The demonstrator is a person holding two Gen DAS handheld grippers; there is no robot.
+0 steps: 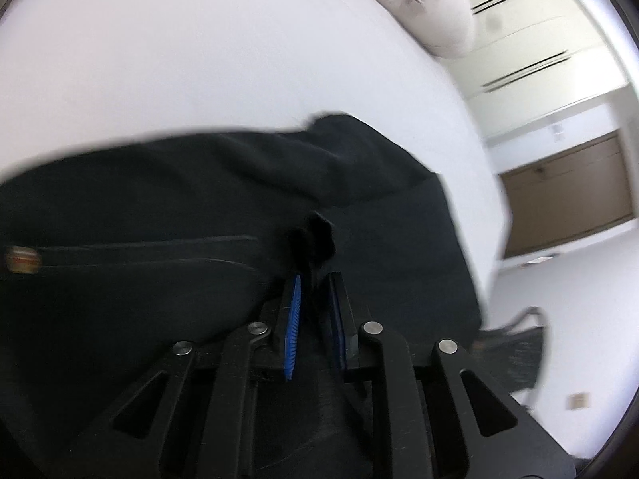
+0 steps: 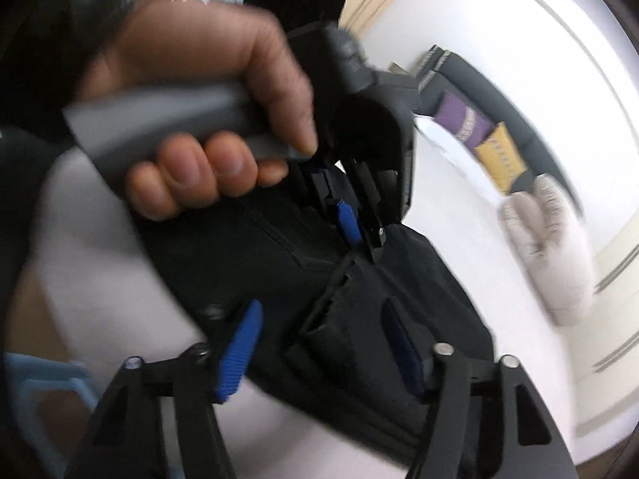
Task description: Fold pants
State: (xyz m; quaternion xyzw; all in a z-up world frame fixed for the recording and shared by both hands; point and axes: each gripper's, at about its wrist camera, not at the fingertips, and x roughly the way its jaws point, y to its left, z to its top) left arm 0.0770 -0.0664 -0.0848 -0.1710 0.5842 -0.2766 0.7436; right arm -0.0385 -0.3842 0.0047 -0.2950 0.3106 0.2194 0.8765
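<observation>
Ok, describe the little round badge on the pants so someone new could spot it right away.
Find the white bed and the dark pants spread on it. At their far left edge in the left wrist view sits a small round badge. Its orange-brown tone is the only colour on the cloth.

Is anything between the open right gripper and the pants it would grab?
Nothing visible. The right gripper has its jaws open right over the black pants, with only fabric between them. The left gripper pinches the pants further along, off to the side.
</observation>
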